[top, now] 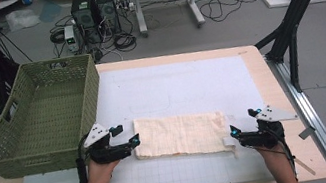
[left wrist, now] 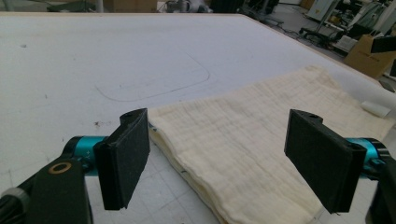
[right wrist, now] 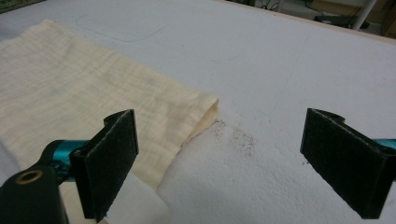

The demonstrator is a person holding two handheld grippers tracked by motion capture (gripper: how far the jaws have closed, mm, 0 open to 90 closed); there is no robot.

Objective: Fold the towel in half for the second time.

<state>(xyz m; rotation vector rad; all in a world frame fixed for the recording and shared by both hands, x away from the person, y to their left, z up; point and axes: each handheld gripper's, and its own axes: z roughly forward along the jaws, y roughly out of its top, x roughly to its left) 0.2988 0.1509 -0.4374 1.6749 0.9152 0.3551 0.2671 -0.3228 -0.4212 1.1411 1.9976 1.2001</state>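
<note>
High view, from the left: a green woven basket (top: 39,118) with slotted handles sits on the table's left edge. Next, the left gripper (top: 126,137), jaws spread wide, at the left end of a folded cream cloth (top: 179,135) (crinkled gauze, layered edges) lying flat on the white gridded mat (top: 185,87). At its right end waits the right gripper (top: 233,132), jaws likewise released.

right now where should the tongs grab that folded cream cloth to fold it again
Take the folded cloth at its two short ends, each from its own side. It lies flat as a long strip, with the open left tongs at its left end and the open right tongs at its right. Slide one jaw under the stacked layers at the near corner, since the edge there is thick enough to pinch.
</note>
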